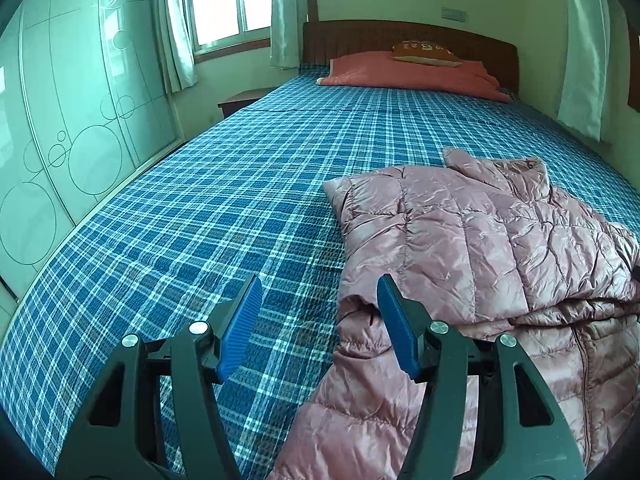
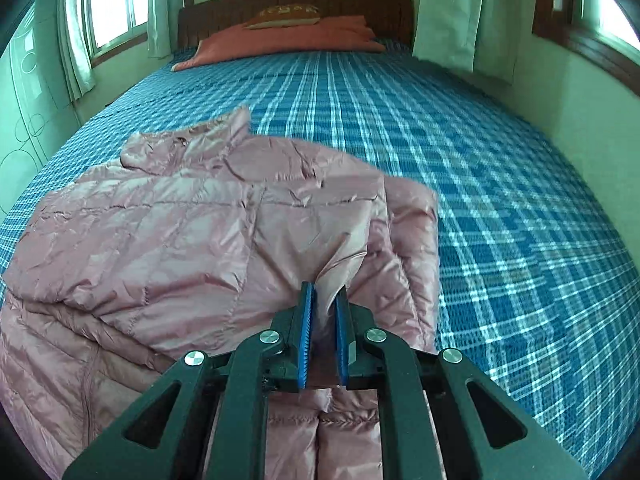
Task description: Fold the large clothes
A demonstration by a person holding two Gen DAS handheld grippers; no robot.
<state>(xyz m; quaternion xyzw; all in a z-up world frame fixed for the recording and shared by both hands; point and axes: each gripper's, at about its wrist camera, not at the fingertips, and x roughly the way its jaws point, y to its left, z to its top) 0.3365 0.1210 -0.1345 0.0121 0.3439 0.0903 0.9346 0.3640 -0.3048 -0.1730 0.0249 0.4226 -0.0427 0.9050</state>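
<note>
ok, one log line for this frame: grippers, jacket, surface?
left gripper: open, beside sleeve | right gripper: shut on jacket fold | pink puffer jacket: partly folded | plaid bed: underneath

The jacket (image 1: 480,240) runs off the frame's bottom edge; the right tool (image 2: 325,300) hides the pinched fabric.

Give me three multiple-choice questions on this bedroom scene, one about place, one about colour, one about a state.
1. Where does the pink quilted puffer jacket lie?
A. on the blue plaid bedsheet
B. on the floor
C. over the wooden headboard

2. What colour are the ribbed finger pads?
A. red
B. blue
C. white

3. How is the right gripper?
A. wide open
B. out of view
C. shut on jacket fabric

Answers: 1 A, plaid surrounds the jacket. 2 B, both grippers' pads show blue. 3 C, fabric is pinched between its pads; the left gripper is open.
</note>
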